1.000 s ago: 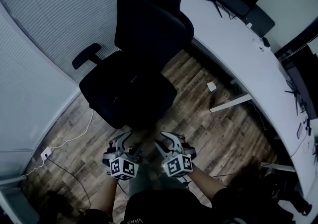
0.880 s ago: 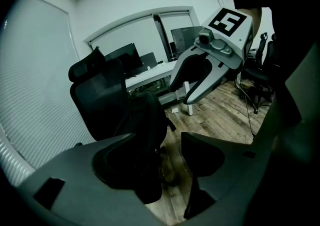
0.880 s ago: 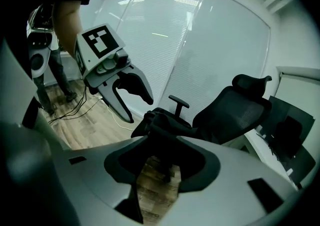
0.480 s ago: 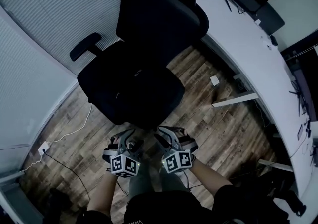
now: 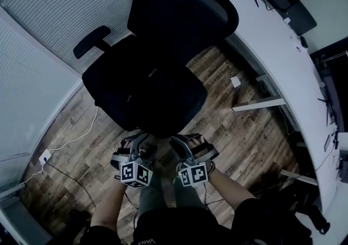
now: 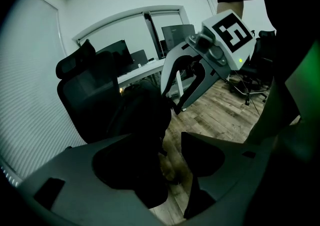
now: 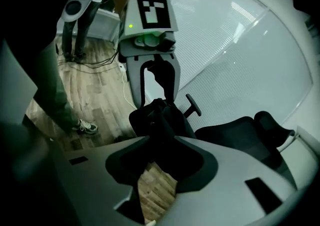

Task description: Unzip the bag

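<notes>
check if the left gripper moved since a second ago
yes, a little: the left gripper has edged forward, nearer the front edge of the chair seat

Both arms reach forward and down, side by side. Left forearm (image 5: 111, 206) and right forearm (image 5: 228, 190) angle slightly inward toward each other.

Left gripper (image 5: 140, 144): tilted downward, marker cube (image 5: 136, 174) facing up toward the head. Its own view shows the jaws standing apart, the pads pressing on nothing.

Right gripper (image 5: 187, 143): just beside the left, not touching it, at a similar downward tilt, with its cube (image 5: 193, 175) also facing up. Jaws wide apart; they have just been closing a little, with nothing clamped between the pads.

Each hand is wrapped round its gripper's body behind the cube.
</notes>
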### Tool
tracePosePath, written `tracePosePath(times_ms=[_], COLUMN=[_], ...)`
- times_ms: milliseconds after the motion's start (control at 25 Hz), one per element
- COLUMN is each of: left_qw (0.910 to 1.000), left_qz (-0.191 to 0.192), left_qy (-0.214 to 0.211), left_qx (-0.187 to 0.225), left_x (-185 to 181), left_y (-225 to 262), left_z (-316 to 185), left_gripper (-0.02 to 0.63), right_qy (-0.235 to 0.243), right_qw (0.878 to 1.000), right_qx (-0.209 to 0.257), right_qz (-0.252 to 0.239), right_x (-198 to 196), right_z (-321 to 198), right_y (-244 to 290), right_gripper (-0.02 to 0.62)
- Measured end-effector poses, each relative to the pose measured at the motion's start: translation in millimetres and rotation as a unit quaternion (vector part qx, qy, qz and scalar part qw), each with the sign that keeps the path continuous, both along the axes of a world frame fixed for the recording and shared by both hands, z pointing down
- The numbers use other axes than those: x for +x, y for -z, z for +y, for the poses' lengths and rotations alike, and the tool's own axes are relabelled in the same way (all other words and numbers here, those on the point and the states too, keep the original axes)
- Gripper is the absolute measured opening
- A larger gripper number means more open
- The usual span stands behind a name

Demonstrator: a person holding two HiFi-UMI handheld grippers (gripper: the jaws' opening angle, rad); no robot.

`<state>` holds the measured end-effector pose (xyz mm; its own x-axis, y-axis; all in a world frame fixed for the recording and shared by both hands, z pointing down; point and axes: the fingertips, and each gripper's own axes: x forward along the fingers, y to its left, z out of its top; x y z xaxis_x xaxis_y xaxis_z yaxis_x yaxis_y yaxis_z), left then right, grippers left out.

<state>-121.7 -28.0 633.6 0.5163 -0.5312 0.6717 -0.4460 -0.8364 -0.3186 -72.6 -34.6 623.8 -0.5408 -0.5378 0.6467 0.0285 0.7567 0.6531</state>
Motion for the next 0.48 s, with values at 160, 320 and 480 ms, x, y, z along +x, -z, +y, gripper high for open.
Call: tracePosePath(times_ms=[160, 320, 480], left_qw=[1.0000, 0.9999, 0.9999], left_qz=[0.004, 0.008, 0.007], left_qy=[-0.003, -0.003, -0.006], left_qx=[-0.003, -0.007, -0.006], left_x=[-1, -2, 6], left_y=[-5, -10, -12], left_z=[-3, -3, -5], left_gripper=[0.273, 0.273, 0.273], right_qy=[0.019, 0.018, -0.019], right_qw=[0.998, 0.997, 0.999], right_qx=[0.049, 0.075, 0.048], right_qz=[0.030, 0.025, -0.008], right_x=[0, -1, 10], right_z=[-3, -2, -1], right_y=[-8, -8, -9], right_gripper=[0.133, 0.106, 0.081])
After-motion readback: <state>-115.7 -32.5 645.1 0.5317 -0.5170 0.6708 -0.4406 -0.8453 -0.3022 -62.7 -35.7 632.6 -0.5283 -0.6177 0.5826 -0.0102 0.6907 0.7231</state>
